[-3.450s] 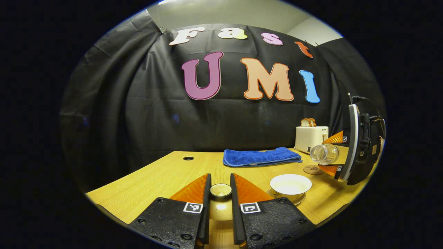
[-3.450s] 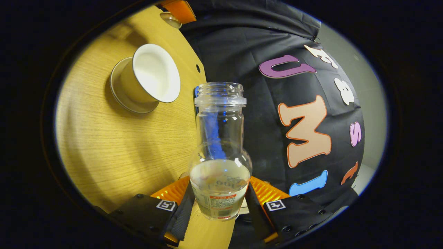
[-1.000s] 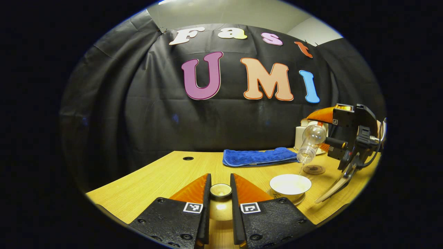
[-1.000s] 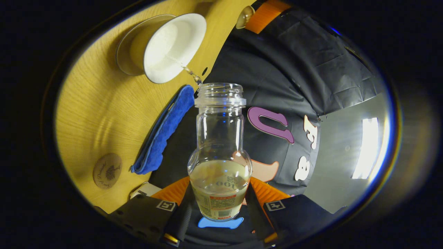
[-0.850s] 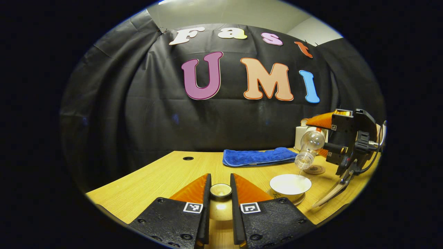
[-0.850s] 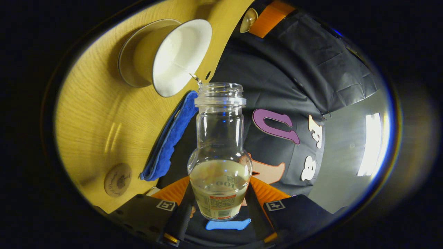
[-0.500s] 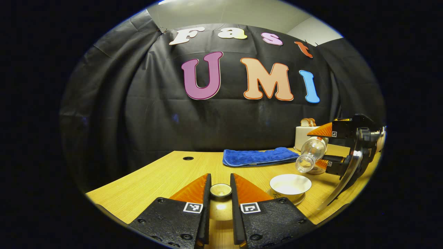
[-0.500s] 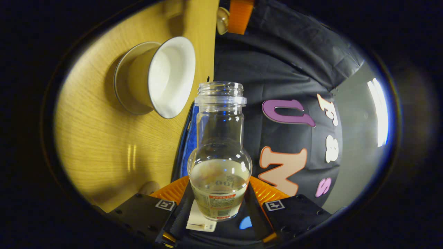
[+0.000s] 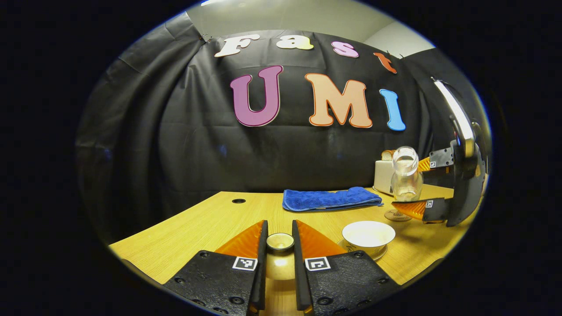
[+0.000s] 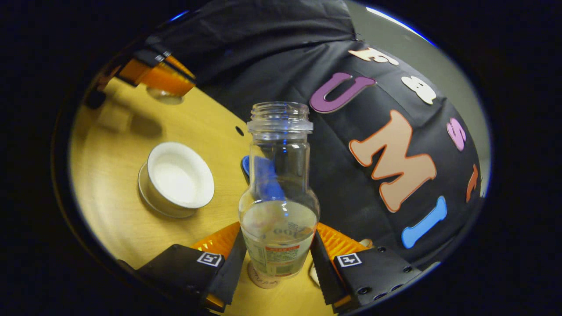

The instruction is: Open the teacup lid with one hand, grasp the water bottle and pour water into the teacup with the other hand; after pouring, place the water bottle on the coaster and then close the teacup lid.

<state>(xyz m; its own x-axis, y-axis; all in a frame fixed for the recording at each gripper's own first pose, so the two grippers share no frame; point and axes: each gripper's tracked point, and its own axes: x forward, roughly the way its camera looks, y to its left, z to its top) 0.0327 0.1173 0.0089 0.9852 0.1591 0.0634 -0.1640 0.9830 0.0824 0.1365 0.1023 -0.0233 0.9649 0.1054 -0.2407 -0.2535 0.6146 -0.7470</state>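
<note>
My left gripper (image 9: 279, 248) is shut on the knob of the teacup lid (image 9: 280, 242), held low over the wooden table (image 9: 210, 224). The white teacup (image 9: 368, 234) stands uncovered on its saucer just to the right. The clear water bottle (image 10: 279, 193) is nearly upright, and my right gripper (image 10: 278, 250) is shut on its lower body. In the left gripper view the water bottle (image 9: 405, 174) hangs just above the round coaster (image 9: 396, 216), behind the teacup. In the right gripper view the teacup (image 10: 178, 178) sits to the left and the coaster (image 10: 262, 275) peeks out under the bottle's base.
A folded blue towel (image 9: 330, 198) lies at the back of the table. A white toaster (image 9: 385, 176) with bread stands at the back right, behind the bottle. A small cable hole (image 9: 239, 201) is in the tabletop at the left.
The right gripper tipped the bottle back from its pouring tilt over the teacup to nearly upright and carried it back over the coaster. The left gripper and the lid have stayed still.
</note>
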